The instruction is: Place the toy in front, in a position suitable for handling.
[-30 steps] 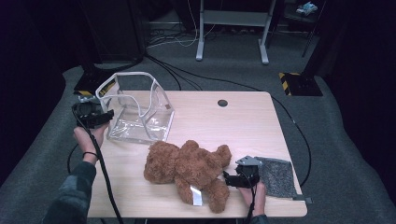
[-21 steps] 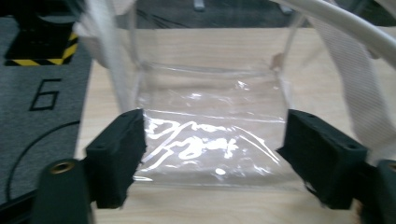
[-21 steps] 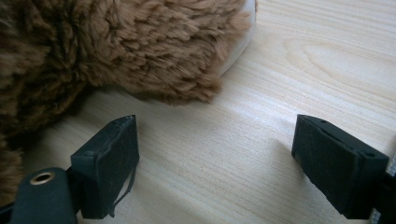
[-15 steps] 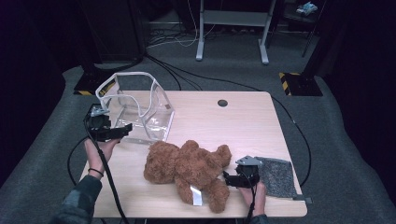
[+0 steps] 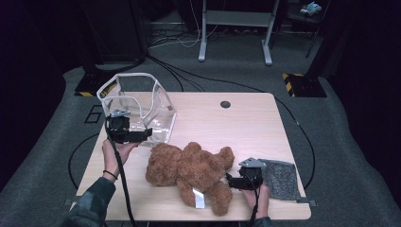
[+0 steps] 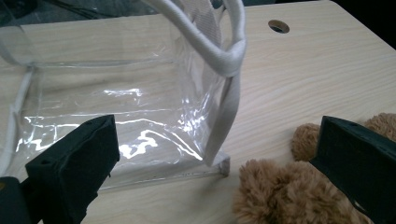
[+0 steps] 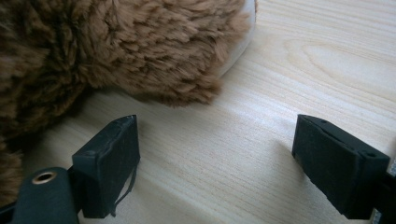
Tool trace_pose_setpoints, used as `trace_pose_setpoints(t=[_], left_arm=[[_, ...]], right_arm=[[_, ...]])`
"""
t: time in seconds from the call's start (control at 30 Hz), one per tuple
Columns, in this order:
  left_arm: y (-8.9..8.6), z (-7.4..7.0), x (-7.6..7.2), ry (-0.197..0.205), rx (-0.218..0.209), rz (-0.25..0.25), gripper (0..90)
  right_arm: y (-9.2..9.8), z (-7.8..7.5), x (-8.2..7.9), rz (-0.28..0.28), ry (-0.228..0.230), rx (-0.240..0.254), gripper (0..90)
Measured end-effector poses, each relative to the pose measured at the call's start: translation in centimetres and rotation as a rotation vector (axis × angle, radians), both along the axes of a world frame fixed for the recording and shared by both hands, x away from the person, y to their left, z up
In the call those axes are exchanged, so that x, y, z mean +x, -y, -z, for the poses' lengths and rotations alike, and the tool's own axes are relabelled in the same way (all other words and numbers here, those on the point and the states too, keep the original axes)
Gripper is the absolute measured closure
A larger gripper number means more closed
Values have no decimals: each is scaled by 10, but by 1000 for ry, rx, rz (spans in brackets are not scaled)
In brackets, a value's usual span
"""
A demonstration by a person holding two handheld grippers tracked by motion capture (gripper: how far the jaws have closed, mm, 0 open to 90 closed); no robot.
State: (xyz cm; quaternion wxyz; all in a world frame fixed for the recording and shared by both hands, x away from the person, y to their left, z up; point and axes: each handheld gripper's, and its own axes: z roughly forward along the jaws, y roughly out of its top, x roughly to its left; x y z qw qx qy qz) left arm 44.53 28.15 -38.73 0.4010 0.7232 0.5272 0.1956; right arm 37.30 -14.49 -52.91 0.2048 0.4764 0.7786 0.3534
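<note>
Soft, light bear [image 5: 189,170] judged best pinched at a limb, floppy clear bag [image 5: 142,106] at its rim; left gripper [image 5: 142,135] just opened wide, empty, right gripper [image 5: 230,180] open beside bear

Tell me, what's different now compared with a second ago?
The left gripper moved from the bag's left side to its near corner, towards the teddy; its jaws have just been opening, nothing between them. The right gripper, open by the teddy's leg, the teddy, bag and grey cloth stayed put.
</note>
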Motion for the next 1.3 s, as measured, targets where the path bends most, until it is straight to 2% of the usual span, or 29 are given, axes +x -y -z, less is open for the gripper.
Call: trace_pose_setpoints(t=[0.07,0.1,0.13,0.2,0.33,0.4,0.5,0.53,0.6,0.67,0.7,0.8,0.87,1.03,1.1,1.3], left_arm=[[2,0,1,13,-7,-12,118],[3,0,4,23,-25,-5,232],[3,-1,5,23,-30,-5,237],[4,0,7,31,-34,-15,376],[3,8,13,15,-32,-20,527],[2,11,18,17,-42,-28,608],[-1,14,21,24,-36,-17,685],[-1,14,20,30,-28,-18,697],[-2,15,21,43,-26,-16,725],[-5,16,23,73,-33,-8,740],[-7,16,25,75,-18,-19,747],[-14,18,29,87,-27,-23,753],[-19,19,34,75,-43,-23,754],[-27,17,44,41,-18,-36,755],[-30,16,49,29,-23,-41,757],[-32,14,56,37,-29,-36,762]], right_arm=[[0,0,0,2,0,0,144],[0,0,0,6,2,-6,144],[-1,0,0,8,0,-1,143],[-1,0,0,11,0,1,144],[-1,0,0,8,-6,-8,144],[-3,0,-1,17,-7,-3,144],[-2,0,-1,16,-7,-7,145],[-1,0,0,-1,6,-18,145],[-2,0,-1,16,-6,-9,146],[-2,0,0,15,-4,-9,147],[-1,0,0,9,2,-13,146],[-1,0,1,16,-2,-9,147],[-1,0,1,13,3,-14,147],[-1,0,0,13,2,-15,147],[-1,0,1,11,4,-19,145],[-1,0,1,14,0,-19,144]])
